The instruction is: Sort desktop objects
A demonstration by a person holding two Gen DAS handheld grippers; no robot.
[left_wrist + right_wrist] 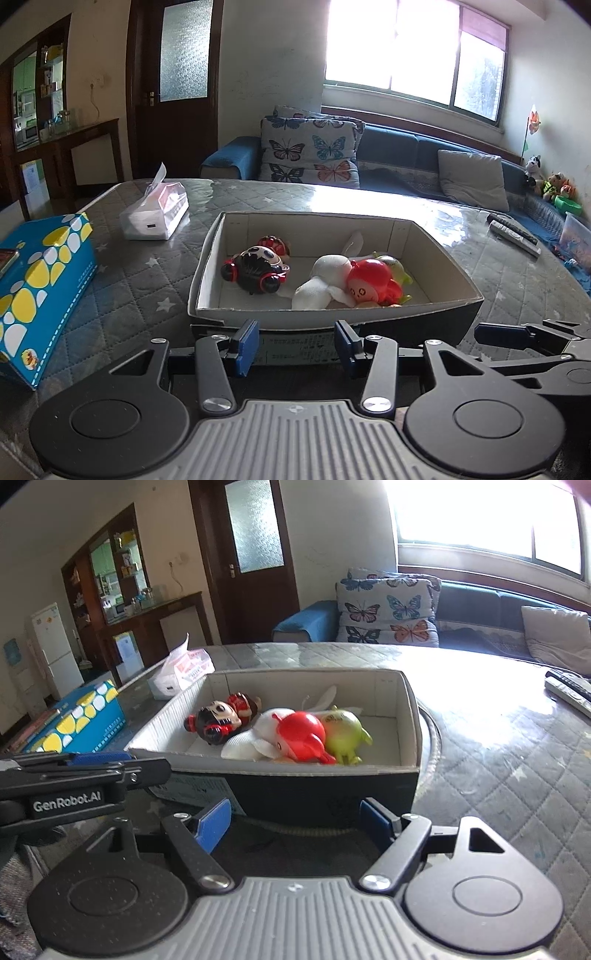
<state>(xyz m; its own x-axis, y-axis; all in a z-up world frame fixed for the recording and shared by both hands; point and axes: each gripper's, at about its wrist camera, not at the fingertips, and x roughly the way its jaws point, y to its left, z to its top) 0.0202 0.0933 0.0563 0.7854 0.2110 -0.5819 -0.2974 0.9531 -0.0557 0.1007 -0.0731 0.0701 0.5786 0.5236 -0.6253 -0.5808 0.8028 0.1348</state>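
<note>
An open cardboard box stands on the quilted table. In it lie a black-and-red doll, a white cloth toy, a red round-headed toy and a green toy. My left gripper is open just before the box's near wall, nothing between its blue pads. My right gripper is open wider, short of the near wall, and holds nothing. The two grippers are side by side.
A white tissue pack and a blue-and-yellow carton lie left of the box. Two remotes rest at the table's far right edge. A blue sofa with cushions runs behind the table.
</note>
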